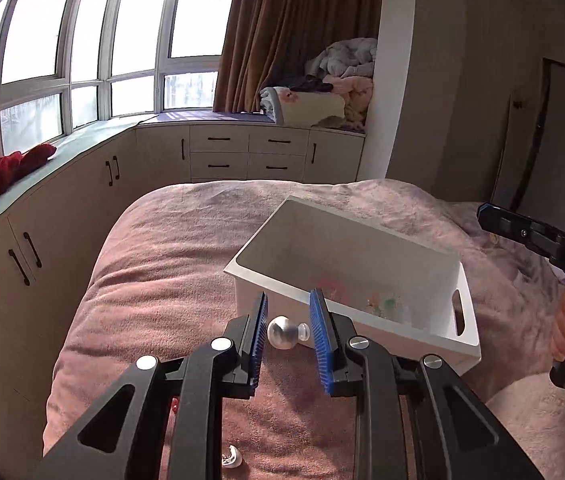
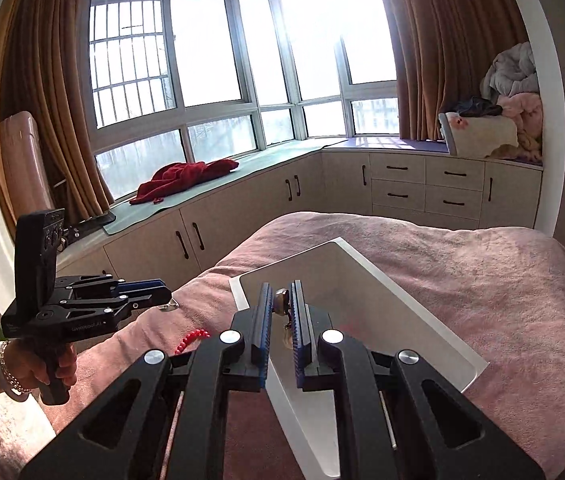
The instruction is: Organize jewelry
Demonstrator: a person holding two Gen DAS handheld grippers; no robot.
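A white storage box [image 1: 422, 322] sits on the pink bed, with pale beaded jewelry [image 1: 384, 304] inside. My left gripper [image 1: 288, 334] is shut on a silver pearl ear stud [image 1: 284, 332], held just in front of the box's near wall. It also shows in the right wrist view [image 2: 168, 304]. My right gripper [image 2: 282, 308] is over the box [image 2: 422, 312] and is shut on a small metallic earring [image 2: 282, 298] with a dangling part. A red bead bracelet [image 2: 192, 338] lies on the blanket left of the box. A white earring [image 1: 231, 456] lies below my left gripper.
The pink blanket [image 1: 170, 264] covers the bed. Cream cabinets [image 2: 422, 184] with a window seat run along the far wall. A red garment [image 2: 186, 178] lies on the seat. Piled bedding [image 1: 338, 88] sits at the far right corner.
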